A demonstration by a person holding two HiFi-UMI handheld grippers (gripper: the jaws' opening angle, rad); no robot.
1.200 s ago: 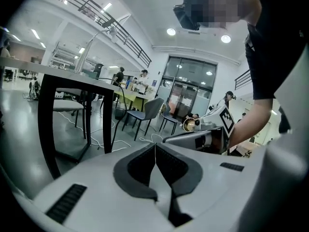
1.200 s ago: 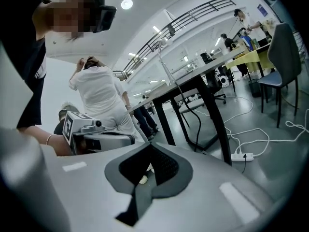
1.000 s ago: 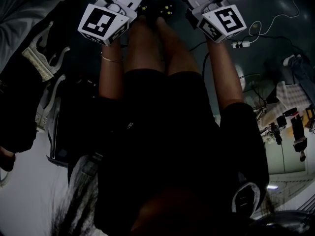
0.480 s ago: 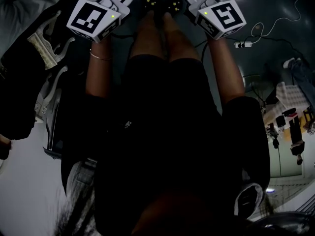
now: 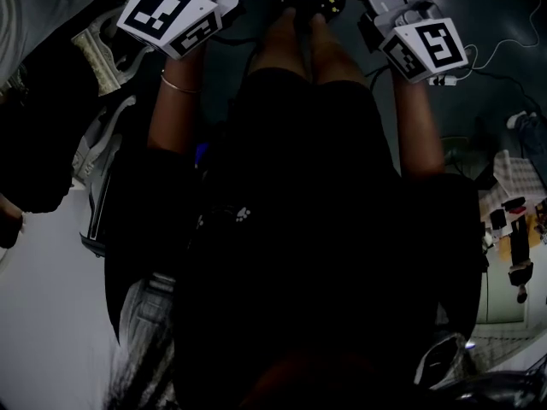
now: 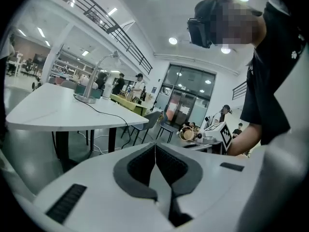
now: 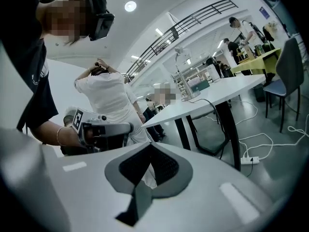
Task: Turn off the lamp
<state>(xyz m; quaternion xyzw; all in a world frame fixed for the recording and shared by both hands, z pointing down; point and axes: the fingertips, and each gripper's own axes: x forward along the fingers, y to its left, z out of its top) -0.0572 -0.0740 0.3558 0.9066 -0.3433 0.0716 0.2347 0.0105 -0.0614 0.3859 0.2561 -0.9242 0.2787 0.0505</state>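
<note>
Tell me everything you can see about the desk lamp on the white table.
The lamp is slim and silvery: a round base on the white table, a thin arm rising and bending over to a small head. A dark cord runs from its base across the tabletop and over the edge. Whether it is lit is unclear.

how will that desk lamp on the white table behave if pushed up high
Probably tippy: the lamp has a tall thin arched neck over a small base, so a high push may rock it. Its cord trailing across the table could snag or drag.
</note>
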